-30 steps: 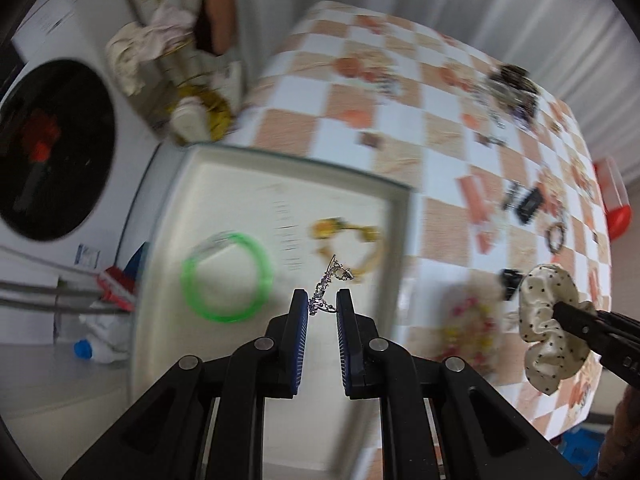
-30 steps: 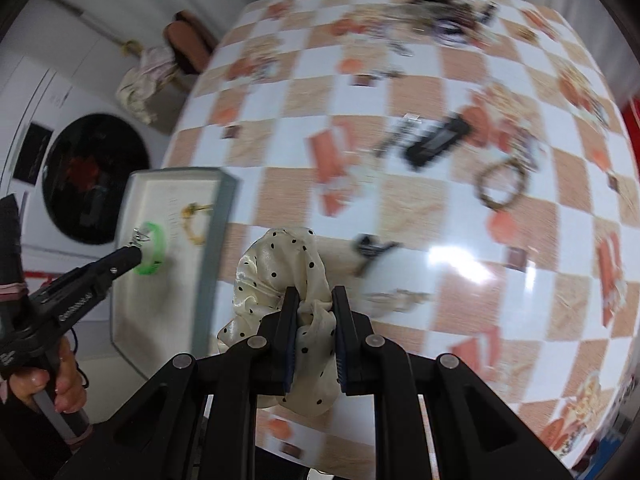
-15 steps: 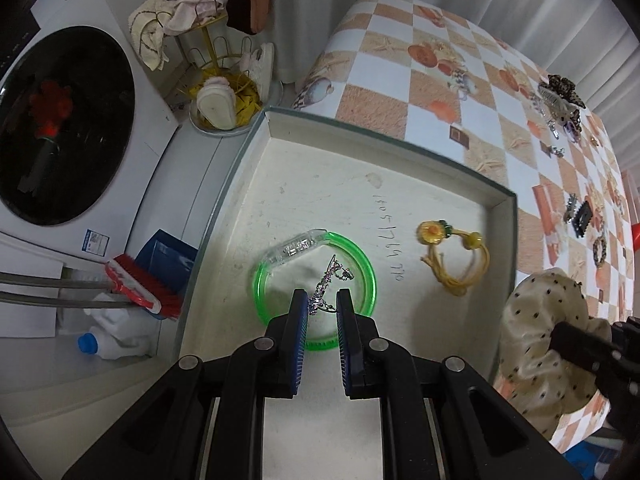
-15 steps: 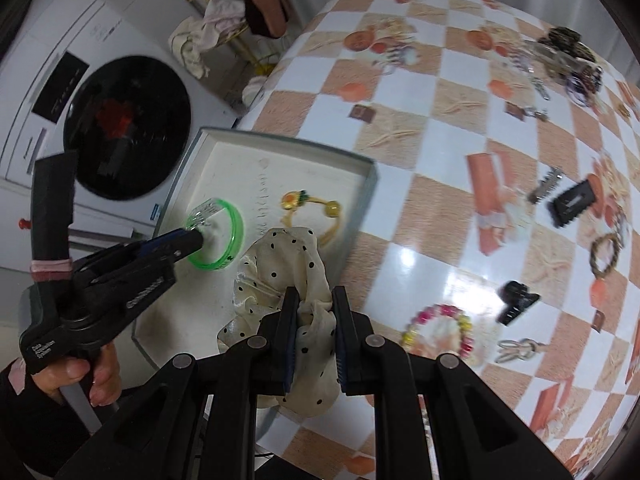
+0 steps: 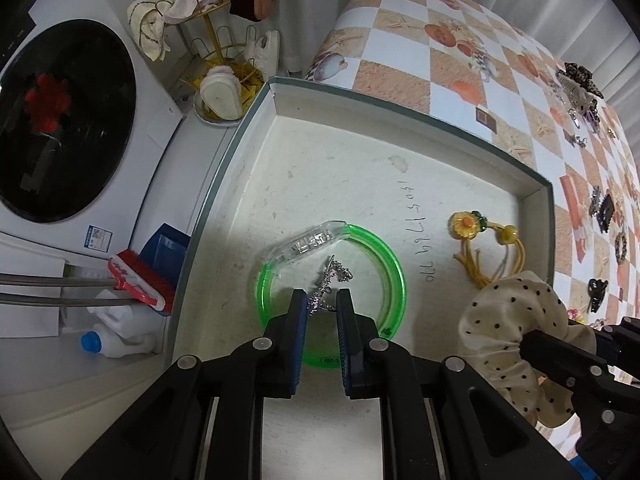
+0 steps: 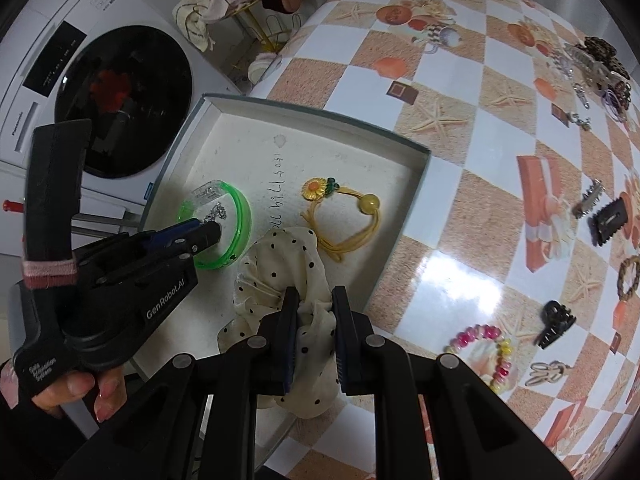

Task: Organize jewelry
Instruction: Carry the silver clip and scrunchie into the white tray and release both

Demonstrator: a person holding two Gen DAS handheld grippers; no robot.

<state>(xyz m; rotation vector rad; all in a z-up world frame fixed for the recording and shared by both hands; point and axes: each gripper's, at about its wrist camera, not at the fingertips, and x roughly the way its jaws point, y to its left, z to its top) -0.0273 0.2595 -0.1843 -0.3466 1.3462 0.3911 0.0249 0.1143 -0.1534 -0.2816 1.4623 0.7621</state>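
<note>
Your left gripper (image 5: 322, 306) points steeply down into the shallow tray (image 5: 400, 108), which sits at the counter's (image 6: 440, 220) corner nearest the washing machine (image 5: 80, 128), partly overhanging the edge. It is clenched on a small silver chain piece (image 5: 328, 284), which hangs between the blue pads over the hollow of the green bangle (image 5: 394, 280); you cannot tell from either view whether the chain already touches the tray floor. The bangle lies flat in the tray, its clear clasp section toward the tray's far side. Beside it, toward the tray wall that faces the middle of the counter, lies the yellow hair tie (image 5: 488, 248) with its sunflower charm and bead. Your right gripper (image 6: 314, 308) is clenched on the cream polka-dot scrunchie (image 6: 280, 264), holding it over the near part of the tray, just beside the hair tie and close to the bangle; its fabric bunches out on both sides of the pads. In the right wrist view your left hand (image 6: 80, 388) wraps the handle of the left gripper at the lower left. Out on the checked counter, well apart from the tray, lie a pink and yellow bead bracelet (image 6: 484, 346), a black claw clip (image 6: 556, 320), a dark rectangular clip (image 6: 608, 220) and a heap of clips and chains (image 6: 596, 68) near the far edge.
</note>
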